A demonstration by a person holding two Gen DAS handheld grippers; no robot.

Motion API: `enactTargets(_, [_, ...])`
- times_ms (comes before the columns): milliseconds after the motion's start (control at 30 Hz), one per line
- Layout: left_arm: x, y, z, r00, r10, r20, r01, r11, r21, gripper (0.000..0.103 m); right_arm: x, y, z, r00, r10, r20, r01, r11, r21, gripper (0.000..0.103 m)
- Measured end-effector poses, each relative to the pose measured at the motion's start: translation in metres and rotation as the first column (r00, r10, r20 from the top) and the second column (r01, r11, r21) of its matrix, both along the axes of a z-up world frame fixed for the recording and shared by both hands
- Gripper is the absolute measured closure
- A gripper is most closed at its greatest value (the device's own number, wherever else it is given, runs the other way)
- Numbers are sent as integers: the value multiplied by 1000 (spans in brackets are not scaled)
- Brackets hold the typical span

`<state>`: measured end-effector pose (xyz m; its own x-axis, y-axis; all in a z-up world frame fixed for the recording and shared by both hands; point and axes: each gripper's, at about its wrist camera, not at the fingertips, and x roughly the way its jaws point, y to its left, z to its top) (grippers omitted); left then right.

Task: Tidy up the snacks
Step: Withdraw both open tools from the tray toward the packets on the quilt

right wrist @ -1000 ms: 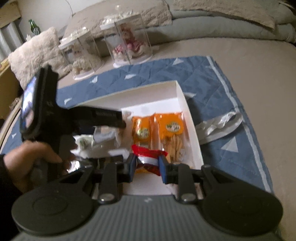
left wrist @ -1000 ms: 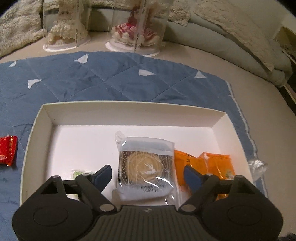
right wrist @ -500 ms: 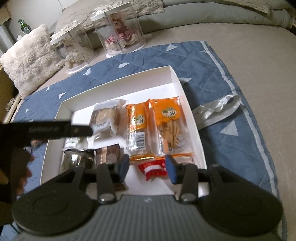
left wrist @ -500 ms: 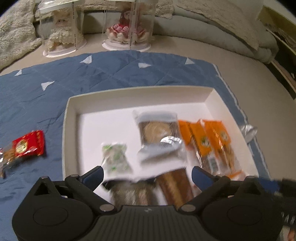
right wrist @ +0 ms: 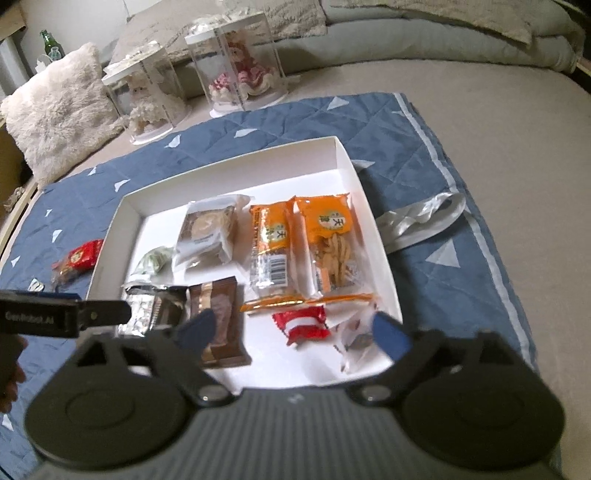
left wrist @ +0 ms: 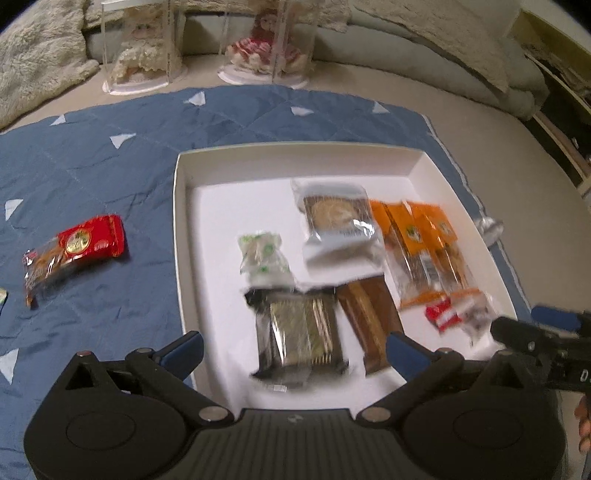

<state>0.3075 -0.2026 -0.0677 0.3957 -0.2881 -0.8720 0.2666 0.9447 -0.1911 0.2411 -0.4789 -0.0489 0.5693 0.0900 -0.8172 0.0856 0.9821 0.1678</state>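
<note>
So the whole thing sits on a blue quilted mat with white triangles point(left wrist: 155, 125) spread over a beige bed point(right wrist: 498, 110). Far left there's a fluffy cream pillow point(right wrist: 62, 110), then two clear plastic doll cases point(left wrist: 266, 40) at the back and a rumpled grey duvet point(right wrist: 443, 33) behind them. Out on the mat, left of the box, lies a red foil snack packet point(left wrist: 85, 243). The left gripper point(left wrist: 291, 350) hangs over the near left corner of the shallow white cardboard box point(left wrist: 179, 229), jaws spread wide, nothing in them. The box holds the other snacks: cookie pouch, orange packs along the right wall. The right gripper point(right wrist: 291, 332) has just opened, and the small red-and-white wrapped snack point(right wrist: 304, 323) lies loose on the box floor between its fingers. A crumpled silver wrapper point(right wrist: 421, 218) lies just right of the box.
</note>
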Motion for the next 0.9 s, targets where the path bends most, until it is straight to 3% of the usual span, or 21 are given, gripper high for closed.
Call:
enactTargets(167, [-13,16,4,1000,8,23,-8,1000,1,0,-11,11,6,1000,3,23,-1,998,-66,1])
enactTargets(667, [-33,68,10,998,49,46,-48,998,-28,0,-29,43,16,997,-11,73,17,997,-75,1])
enactTargets(900, [-33,106,14,992,96,81,-96,995,-9,0,-22,72,15,996,43,84,-34,993,-110,1])
